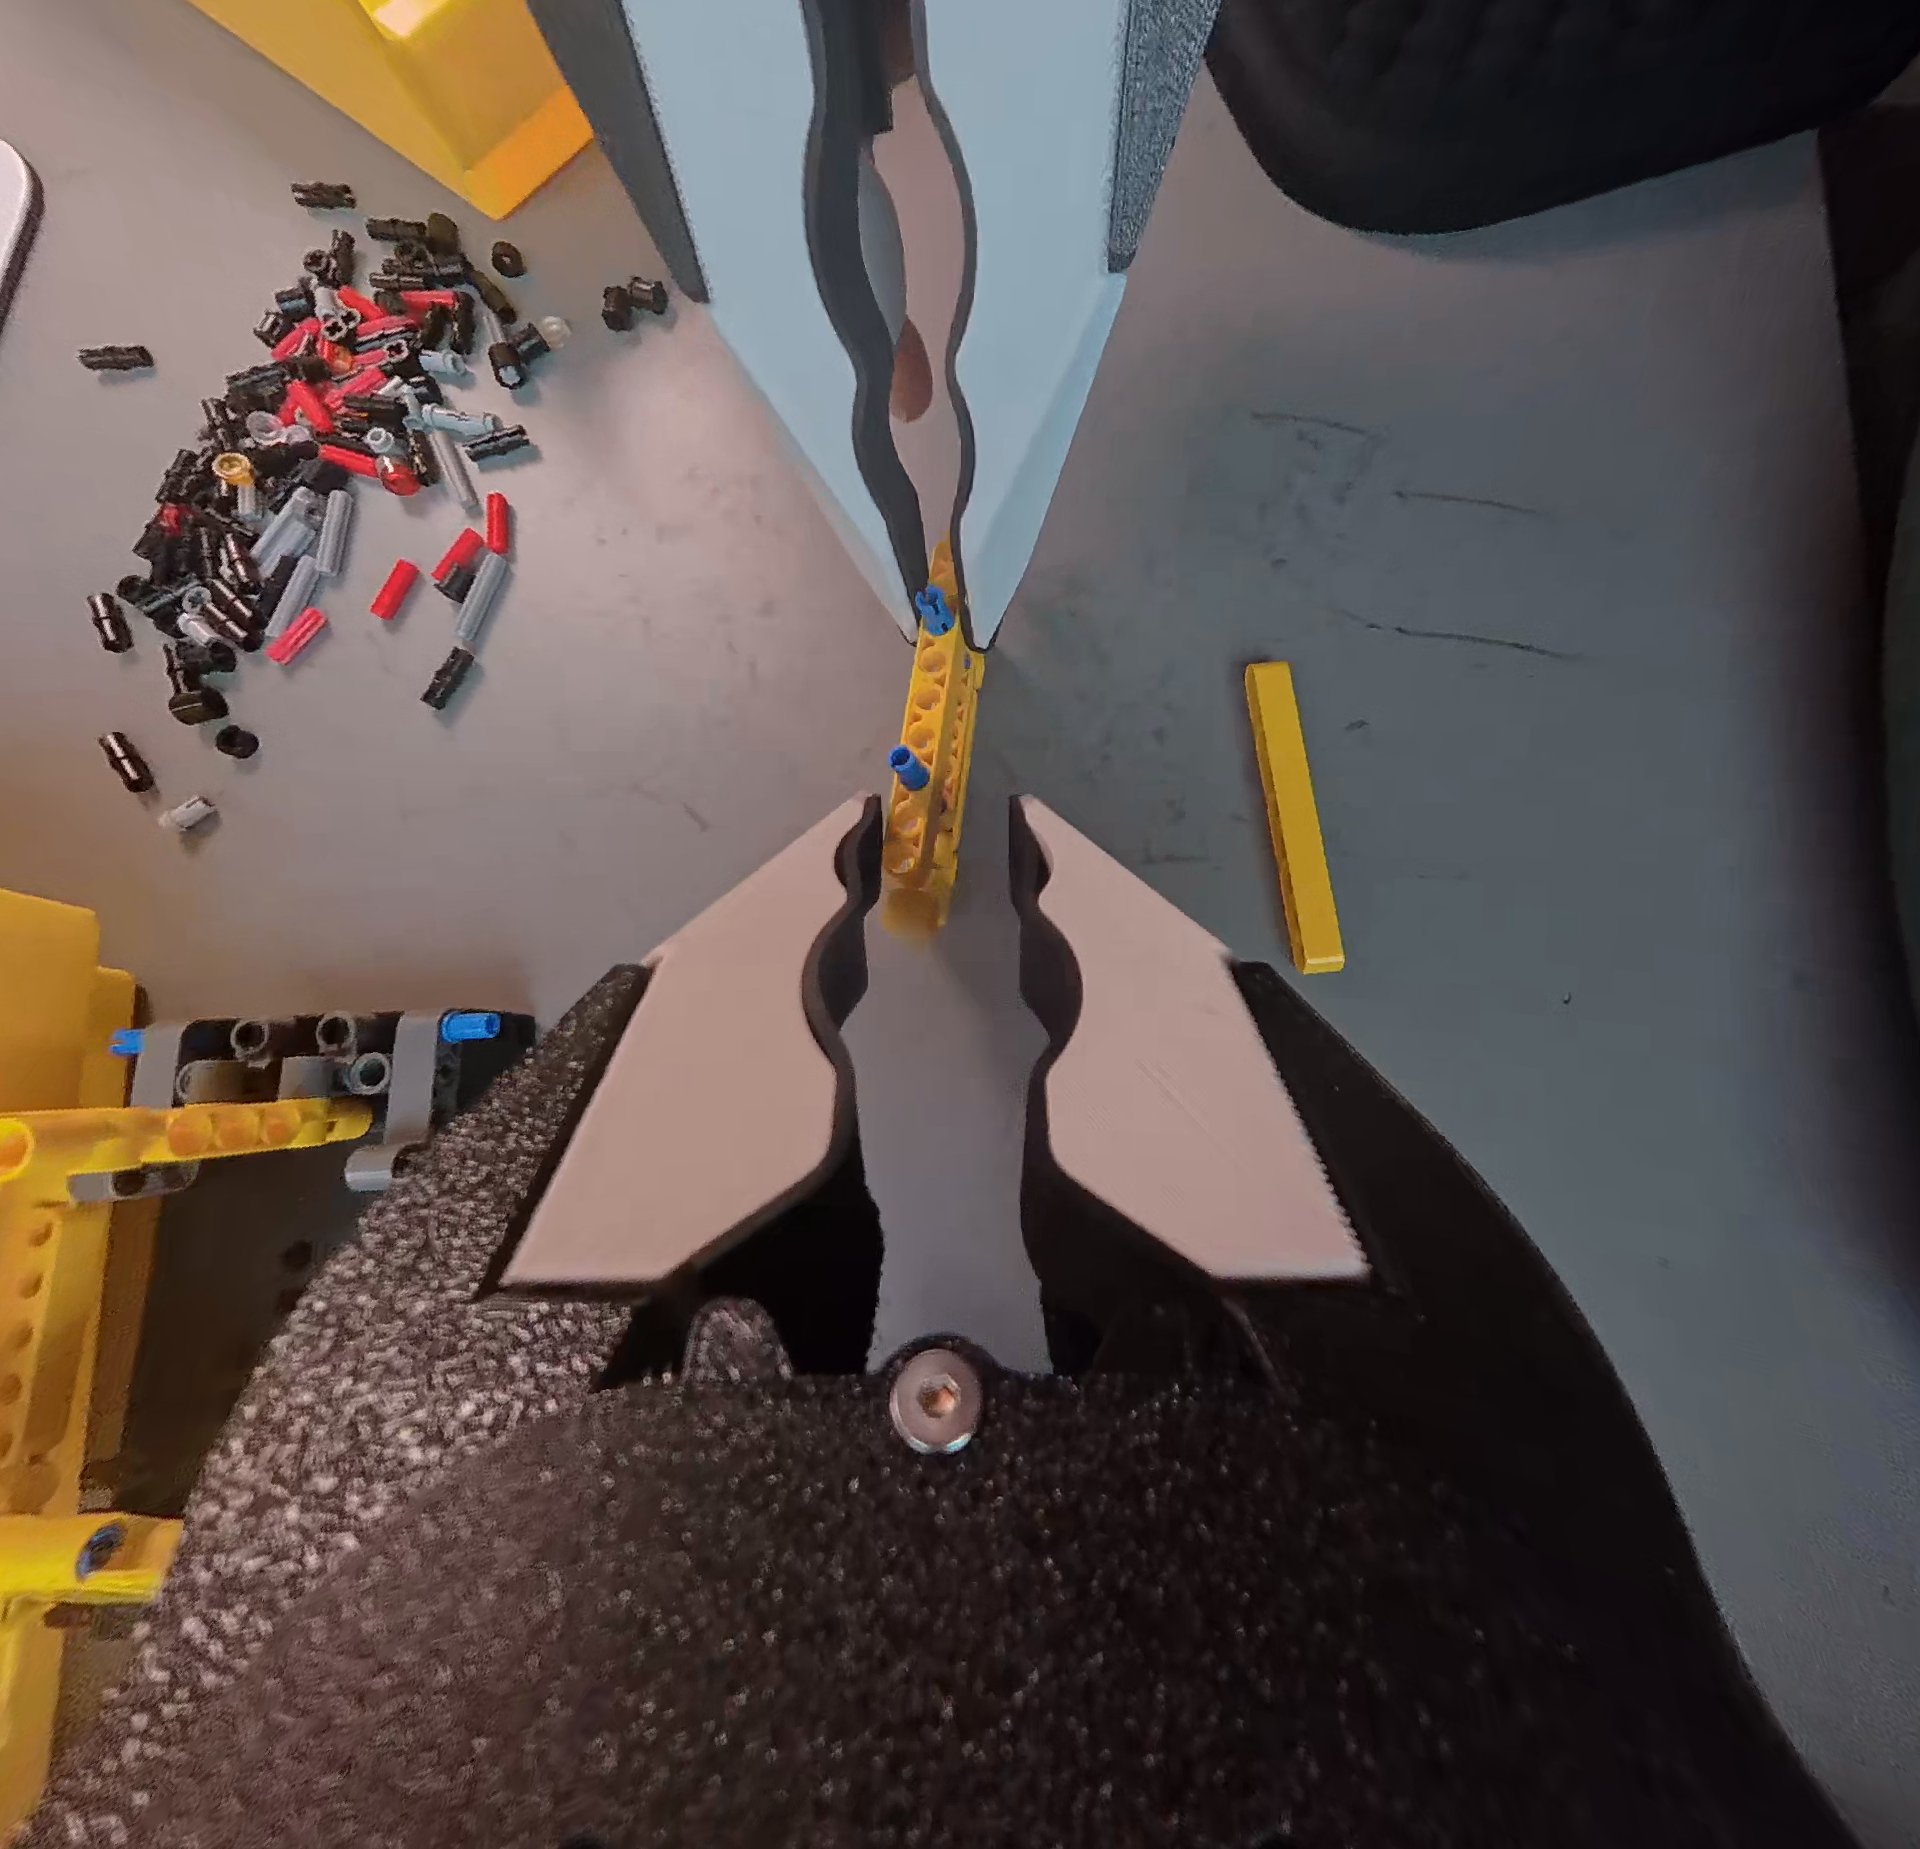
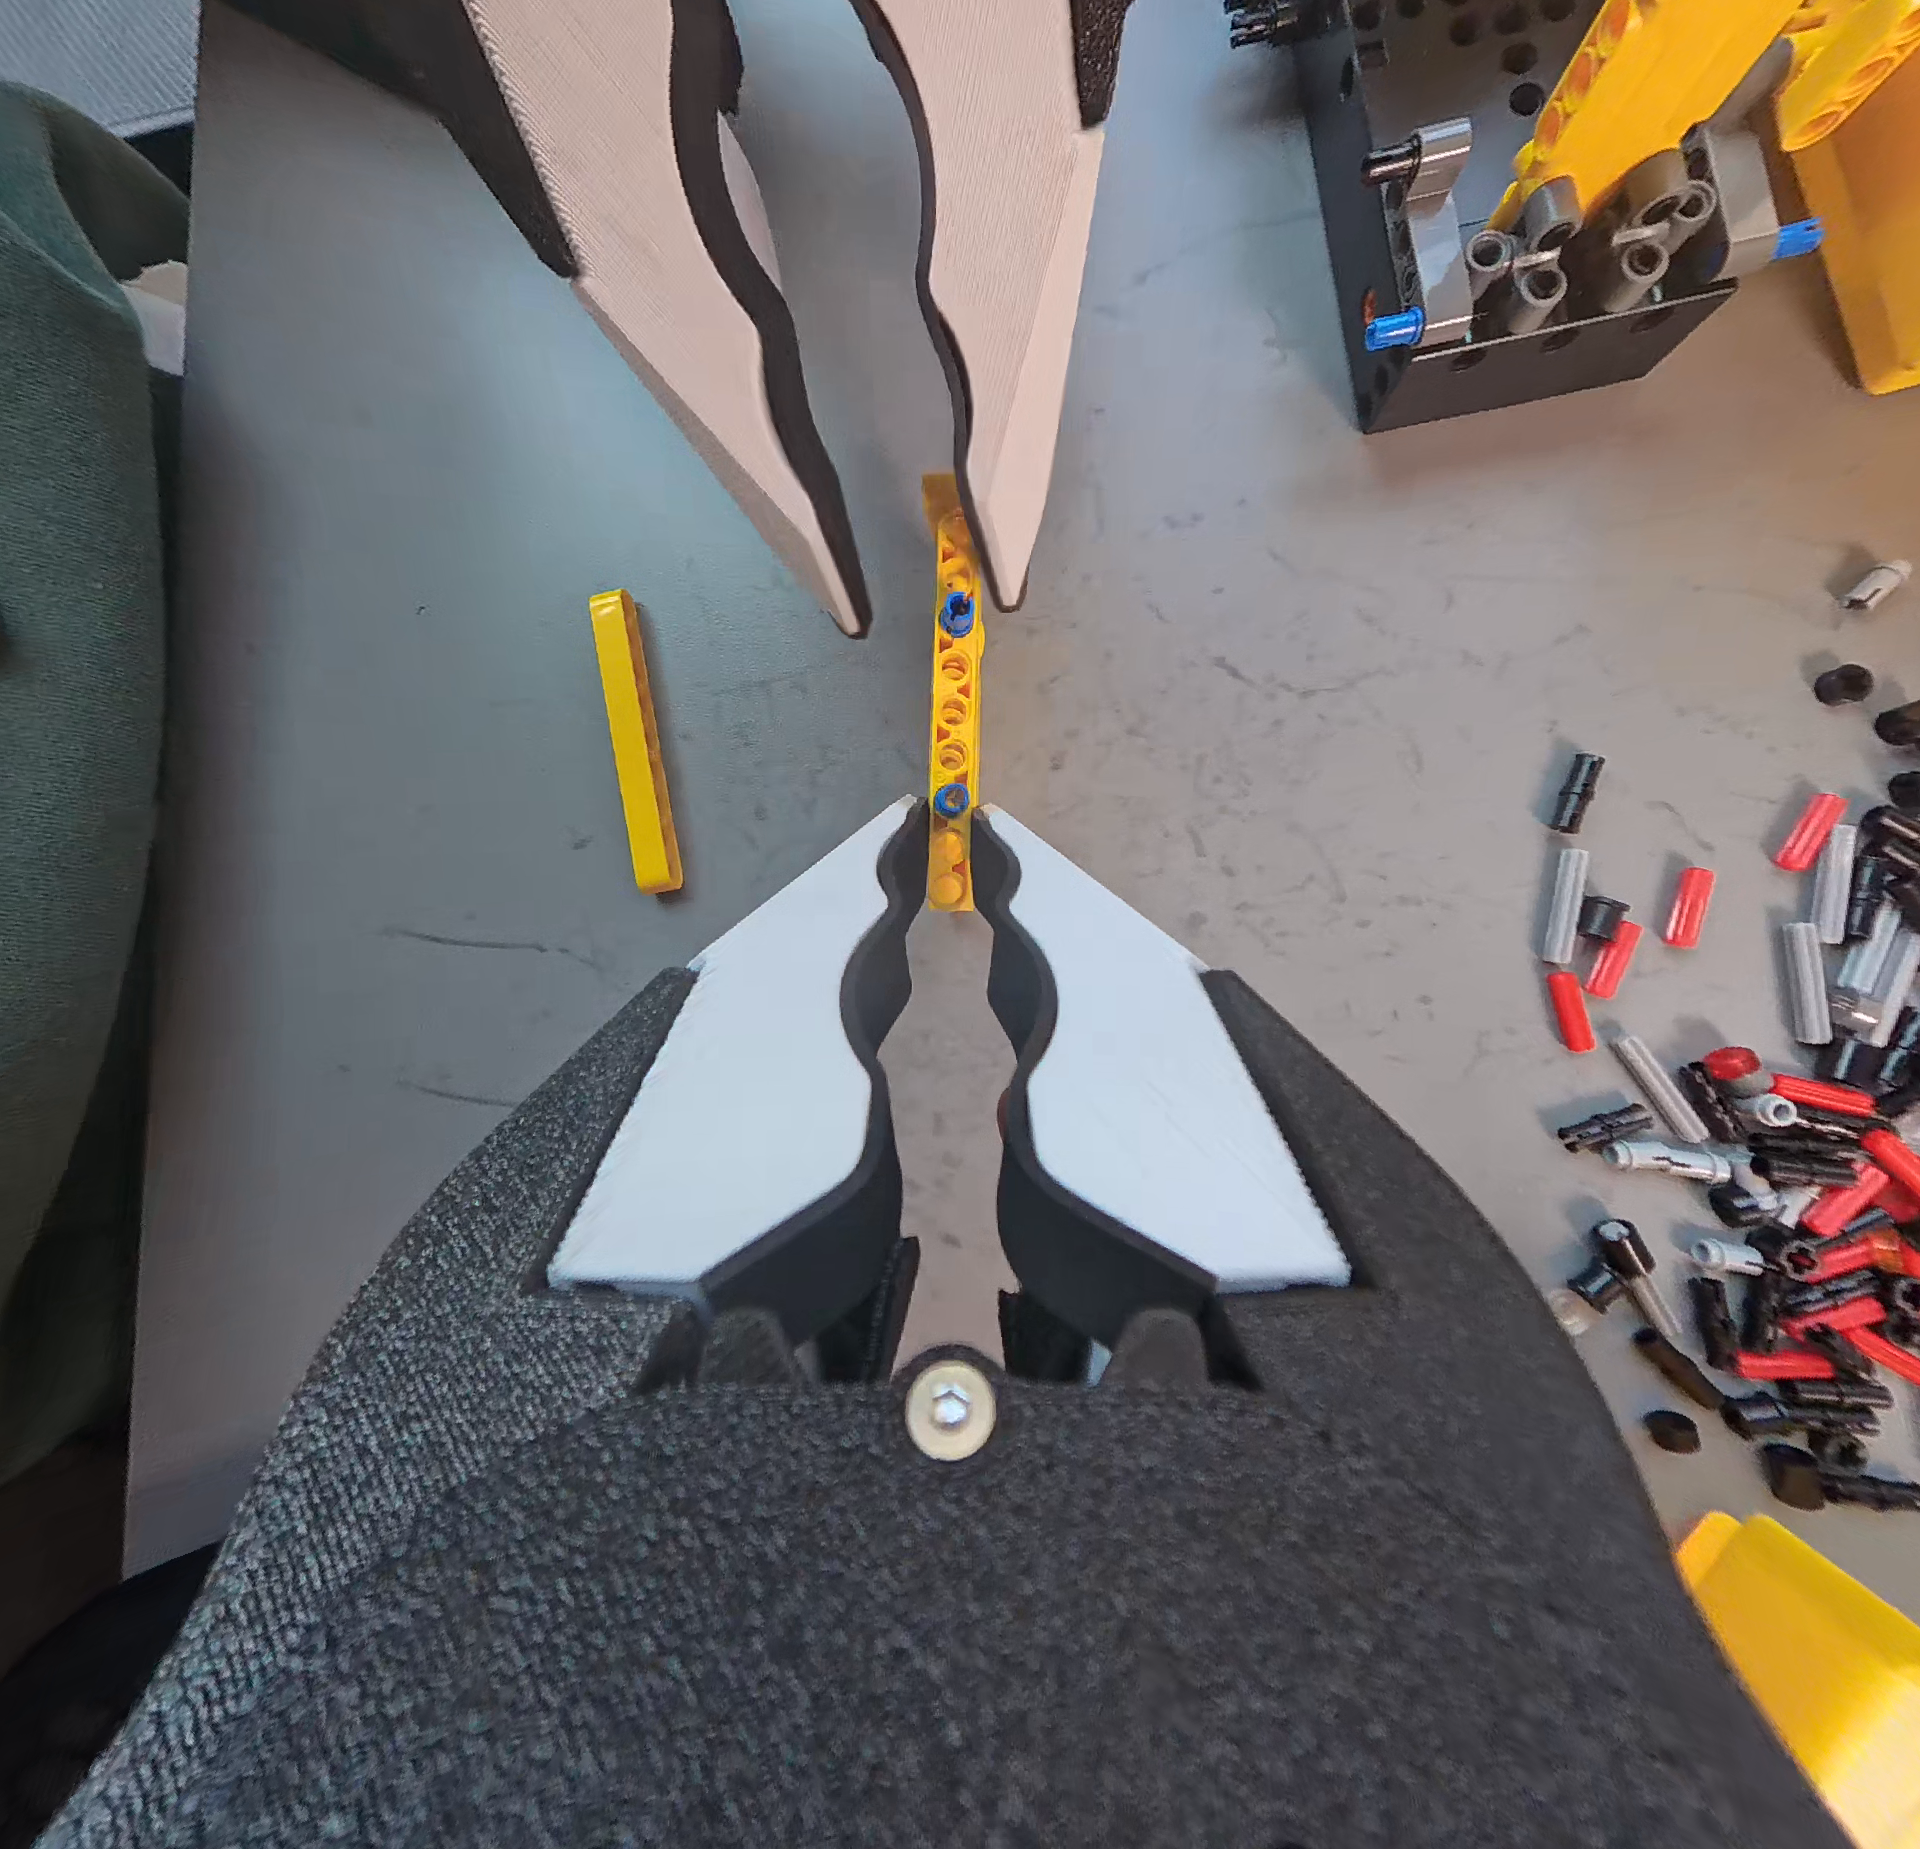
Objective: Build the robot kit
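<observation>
A yellow beam with holes (image 1: 928, 719) (image 2: 954, 703) is held above the grey table (image 1: 1455, 656) and carries two blue pins (image 1: 904, 760) (image 2: 954, 610). My right gripper (image 2: 948, 810), with light blue fingers, is shut on one end of it; it also shows in the left wrist view (image 1: 943, 636). My left gripper (image 1: 940, 802), with beige fingers, is open around the beam's other end, which sits close to one finger. It also shows in the right wrist view (image 2: 932, 615). A second plain yellow beam (image 1: 1294, 812) (image 2: 634, 739) lies flat on the table beside them.
A pile of small black, red and grey pins (image 1: 312, 469) (image 2: 1787, 1124) lies on the table. A black frame with grey and yellow parts (image 1: 312, 1072) (image 2: 1538, 272) stands nearby. A yellow bin (image 1: 416, 64) (image 2: 1808, 1674) is at the edge. Dark cloth (image 1: 1558, 64) lies beyond the table. The tips of both grippers are at nearly the same place.
</observation>
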Demonstrator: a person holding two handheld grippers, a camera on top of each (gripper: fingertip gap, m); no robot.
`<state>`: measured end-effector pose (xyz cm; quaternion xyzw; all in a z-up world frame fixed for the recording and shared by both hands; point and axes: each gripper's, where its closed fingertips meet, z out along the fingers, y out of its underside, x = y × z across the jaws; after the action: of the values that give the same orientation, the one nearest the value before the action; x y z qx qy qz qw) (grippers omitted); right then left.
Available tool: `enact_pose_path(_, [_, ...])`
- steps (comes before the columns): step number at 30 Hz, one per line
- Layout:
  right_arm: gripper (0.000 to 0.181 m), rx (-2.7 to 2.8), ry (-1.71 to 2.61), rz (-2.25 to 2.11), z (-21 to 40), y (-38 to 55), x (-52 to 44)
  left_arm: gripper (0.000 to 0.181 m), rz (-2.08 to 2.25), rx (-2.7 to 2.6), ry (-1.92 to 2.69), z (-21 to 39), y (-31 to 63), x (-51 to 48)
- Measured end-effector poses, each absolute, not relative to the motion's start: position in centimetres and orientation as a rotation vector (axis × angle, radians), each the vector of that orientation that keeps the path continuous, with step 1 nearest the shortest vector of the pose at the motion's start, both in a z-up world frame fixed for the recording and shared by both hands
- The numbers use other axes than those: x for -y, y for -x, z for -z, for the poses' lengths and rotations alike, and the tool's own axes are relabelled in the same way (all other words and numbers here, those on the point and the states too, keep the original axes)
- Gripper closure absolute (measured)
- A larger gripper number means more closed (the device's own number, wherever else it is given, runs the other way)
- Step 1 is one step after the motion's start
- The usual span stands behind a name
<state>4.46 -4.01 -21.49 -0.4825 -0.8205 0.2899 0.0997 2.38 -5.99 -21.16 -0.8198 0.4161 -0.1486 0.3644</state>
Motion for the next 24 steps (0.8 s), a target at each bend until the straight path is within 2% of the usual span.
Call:
enact_pose_path(12, [0.175, 2.495, 1.369, -0.726, 21.7, -4.8, 3.9, 0.174, 0.371, -1.037, 2.091, 20.7, -2.1, 5.8])
enact_pose_path(24, [0.175, 2.543, 1.433, -0.645, 21.9, -4.9, 3.9, 0.164, 0.353, -1.041, 2.049, 19.7, -2.1, 6.0])
